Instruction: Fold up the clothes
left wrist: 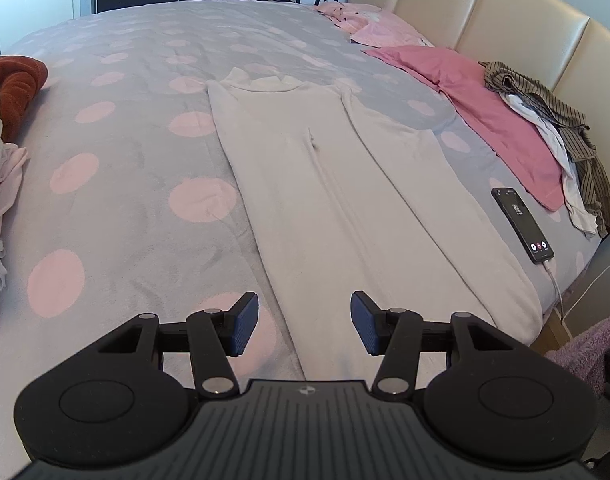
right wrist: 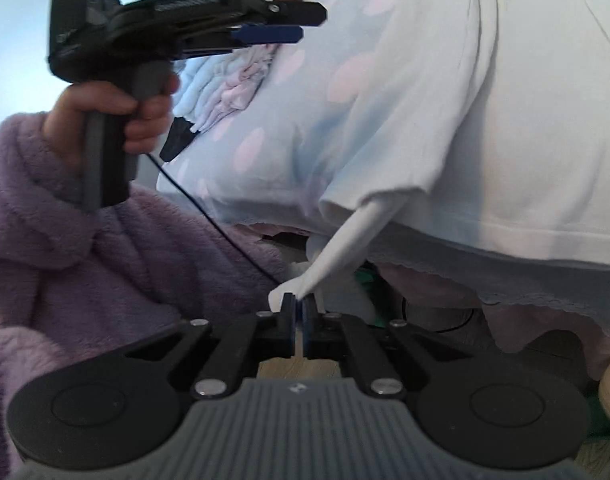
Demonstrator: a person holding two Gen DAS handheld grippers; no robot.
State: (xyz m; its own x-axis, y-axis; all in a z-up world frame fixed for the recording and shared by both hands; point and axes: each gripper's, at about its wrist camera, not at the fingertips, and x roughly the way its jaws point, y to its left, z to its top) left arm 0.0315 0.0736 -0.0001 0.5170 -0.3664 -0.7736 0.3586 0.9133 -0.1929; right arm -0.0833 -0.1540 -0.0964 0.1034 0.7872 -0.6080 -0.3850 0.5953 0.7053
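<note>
A long white garment (left wrist: 325,184) lies flat down the middle of the bed, collar at the far end, hem hanging over the near edge. My left gripper (left wrist: 305,322) is open and empty, hovering just above the garment's near end. It also shows in the right wrist view (right wrist: 289,24), held in a hand. My right gripper (right wrist: 299,306) is shut on a stretched strip of the white garment (right wrist: 485,120) below the bed's edge, pulling it down from the hem corner.
The bed has a grey blanket with pink dots (left wrist: 125,152). A phone (left wrist: 523,224) with a cable lies at the right. A pink cloth (left wrist: 485,116) and striped clothes (left wrist: 553,120) lie by the headboard. Clothes pile (left wrist: 1,160) at the left. A purple robe sleeve (right wrist: 85,260) is close.
</note>
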